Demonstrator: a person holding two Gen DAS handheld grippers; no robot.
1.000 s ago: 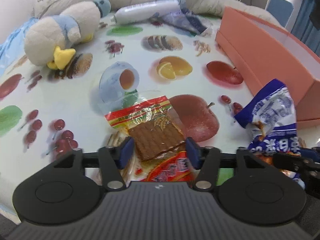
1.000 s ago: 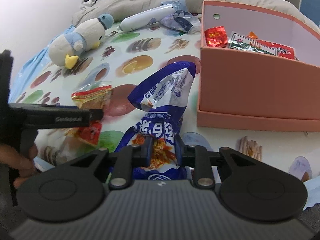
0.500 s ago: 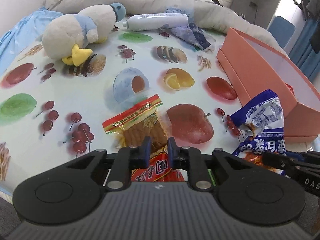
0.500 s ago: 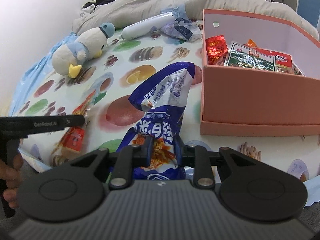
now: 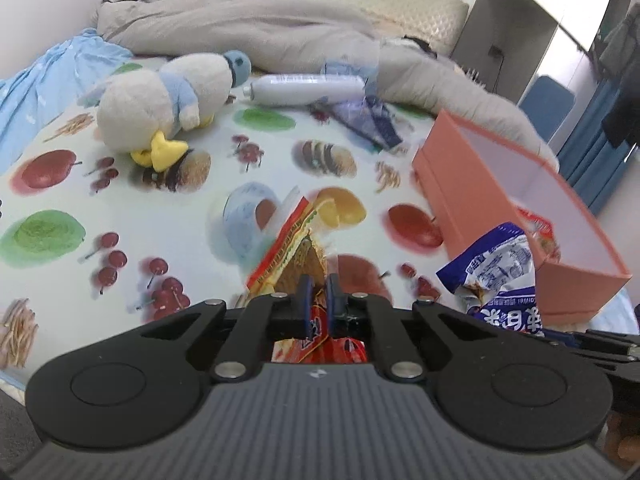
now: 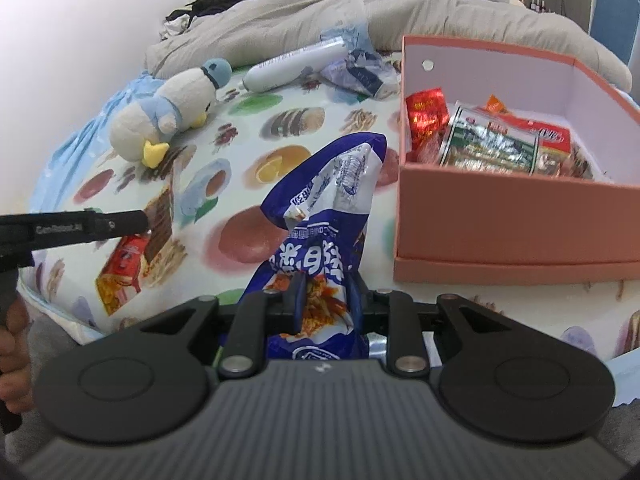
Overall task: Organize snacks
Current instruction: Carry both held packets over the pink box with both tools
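A clear-wrapped brown wafer packet with a red and yellow band [image 5: 296,240] hangs tilted above the fruit-print cloth. My left gripper [image 5: 318,288] is shut on its lower part. From the right wrist view, that left gripper [image 6: 148,220] and the wafer packet [image 6: 136,248] are at the left. My right gripper [image 6: 326,288] is shut on a blue snack bag [image 6: 332,200], which stands up between its fingers. The blue bag [image 5: 496,268] also shows at the right of the left wrist view. The pink box [image 6: 500,216] holds a red packet [image 6: 426,116] and a silver-green packet [image 6: 488,148].
A plush penguin [image 5: 160,100], a white bottle [image 5: 308,88] and a crumpled blue wrapper [image 5: 368,120] lie at the far side of the fruit-print cloth [image 5: 100,200]. A grey blanket [image 5: 260,24] is heaped behind them. The pink box [image 5: 480,184] stands to the right.
The left jaws closed on the wafer packet and lifted it off the cloth, tilting it on edge. The right gripper rose a little with the blue bag held.
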